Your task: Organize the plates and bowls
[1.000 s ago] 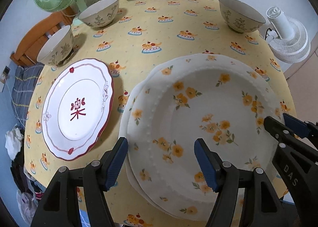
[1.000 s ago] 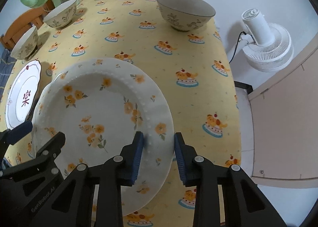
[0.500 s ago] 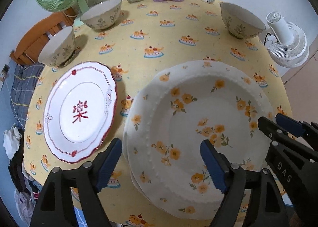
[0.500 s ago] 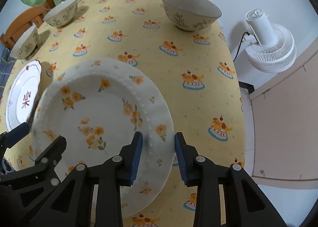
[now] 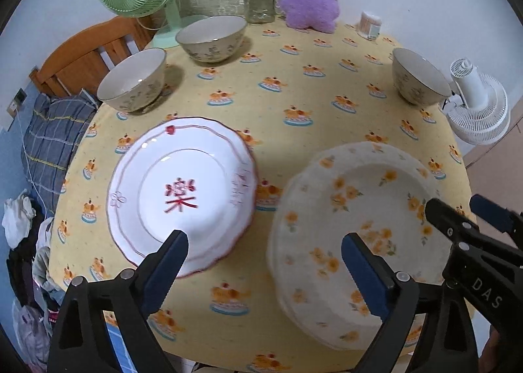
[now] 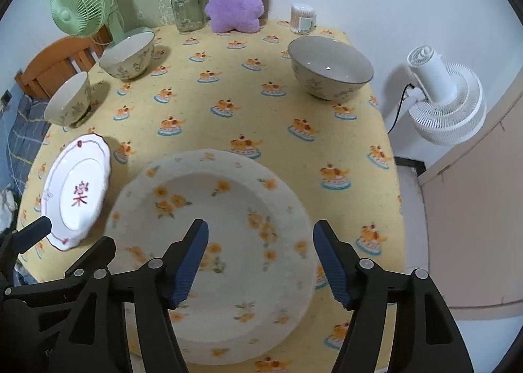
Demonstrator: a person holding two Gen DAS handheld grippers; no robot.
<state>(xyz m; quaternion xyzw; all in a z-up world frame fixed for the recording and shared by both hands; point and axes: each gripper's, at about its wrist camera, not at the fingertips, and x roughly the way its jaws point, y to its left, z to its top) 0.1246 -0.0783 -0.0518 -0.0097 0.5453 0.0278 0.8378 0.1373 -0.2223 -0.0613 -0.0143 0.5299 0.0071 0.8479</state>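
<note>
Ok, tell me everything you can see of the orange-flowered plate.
The orange-flowered plate is white, ceramic-looking, round, with a beaded rim, a sunken centre and scattered orange blossoms. It lies flat near the front edge of the yellow tablecloth, apparently atop another plate of the same kind. Neither claw grips it; both are opening above it.

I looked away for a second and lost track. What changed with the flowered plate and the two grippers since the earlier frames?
The right gripper has let go of the flowered plate: its jaws, shut on the rim before, are opening and stand clear above it. The left gripper also spread wider, and both pulled back. The plate lies on the tablecloth; the red-trimmed plate and three bowls stayed put.
</note>
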